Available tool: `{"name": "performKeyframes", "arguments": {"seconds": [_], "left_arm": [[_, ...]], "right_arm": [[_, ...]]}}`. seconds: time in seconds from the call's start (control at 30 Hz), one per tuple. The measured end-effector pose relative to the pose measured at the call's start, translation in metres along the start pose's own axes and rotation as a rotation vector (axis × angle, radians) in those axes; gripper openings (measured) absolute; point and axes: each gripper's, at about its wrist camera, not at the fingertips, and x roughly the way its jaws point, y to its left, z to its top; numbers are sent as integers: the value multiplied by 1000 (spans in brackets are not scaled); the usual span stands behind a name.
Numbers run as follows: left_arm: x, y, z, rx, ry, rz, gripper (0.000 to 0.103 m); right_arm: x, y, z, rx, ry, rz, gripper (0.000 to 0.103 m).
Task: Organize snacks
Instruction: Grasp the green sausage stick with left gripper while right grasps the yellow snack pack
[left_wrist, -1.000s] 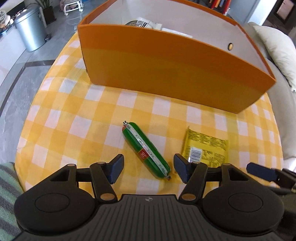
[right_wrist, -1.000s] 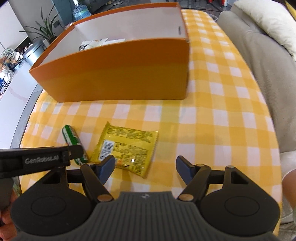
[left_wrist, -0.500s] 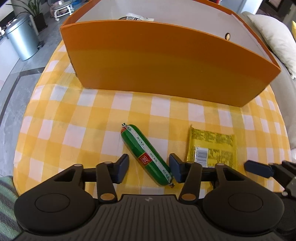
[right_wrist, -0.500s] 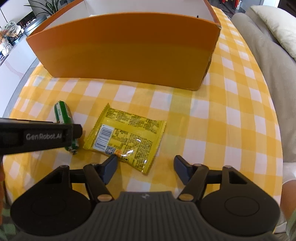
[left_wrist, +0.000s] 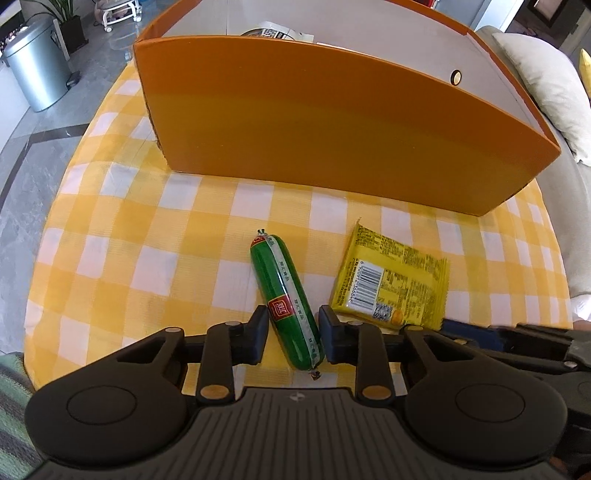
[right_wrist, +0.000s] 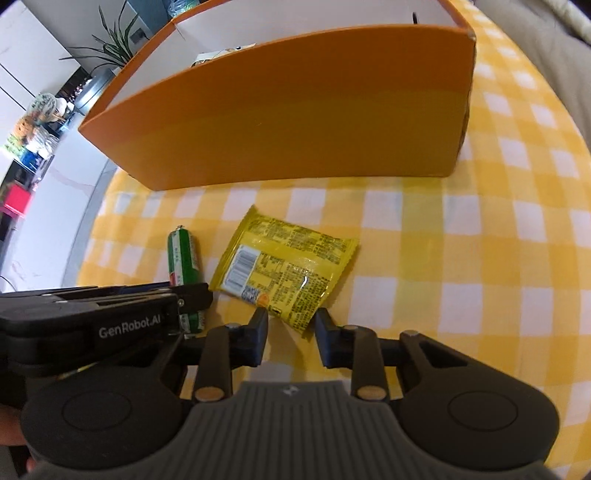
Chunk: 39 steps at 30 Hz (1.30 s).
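Note:
A green sausage stick (left_wrist: 280, 288) lies on the yellow checked cloth (left_wrist: 110, 258) in front of an orange box (left_wrist: 332, 129). My left gripper (left_wrist: 293, 326) points steeply down, its jaws closing, and both pads touch the sausage's near half. To the right lies a yellow snack packet (left_wrist: 399, 280), barcode side up. In the right wrist view my right gripper (right_wrist: 290, 321) is closing its jaws on the near corner of that yellow packet (right_wrist: 288, 262), a pad against each edge. The sausage (right_wrist: 183, 254) shows at left, partly behind a left-gripper finger (right_wrist: 192, 295).
The orange box (right_wrist: 295, 118) has white inner walls and holds a packet (left_wrist: 277, 33) at the back. A silver bin (left_wrist: 37, 74) stands on the floor at left. A grey sofa with a cushion (left_wrist: 535, 74) runs along the table's right side.
Both grippers' jaws have come together from wide open, the left around the sausage, the right around the packet's corner. The right gripper has come lower and nearer the packet.

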Motion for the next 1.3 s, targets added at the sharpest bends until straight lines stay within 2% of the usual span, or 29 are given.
{"name": "performKeyframes", "arguments": {"seconds": [0.07,0.2,0.23,0.27,0.37,0.53,0.67,0.8,0.97,1.03,1.1,1.3], "left_arm": [[0,0,0,9,2,0,33],[1,2,3,9,9,1,32],[2,3,3,3,9,-3,32],[2,5,4,-1,11,-5,32],[1,5,4,6,12,-5,32],[1,7,4,5,15,-13,32],[2,9,4,-2,12,-25,32],[2,12,3,-9,14,-35,32],[2,9,2,-1,13,-25,32],[2,8,1,1,10,-22,32],[3,5,0,4,7,-19,32],[1,-1,-4,18,0,-21,32]], "right_arm": [[-4,4,2,-54,-21,-23,28],[-8,19,4,-267,-68,-109,61],[-6,21,5,-319,-65,-127,66],[-3,23,5,-374,-61,-140,77],[3,21,5,-468,-75,-159,78],[18,22,10,-615,-47,-134,82],[30,32,18,-745,-54,-109,92],[38,36,22,-801,-46,-32,94],[43,31,29,-715,-33,30,94],[42,33,27,-716,-38,11,89],[38,35,25,-700,-35,0,80],[28,38,15,-552,17,-98,72]]}}
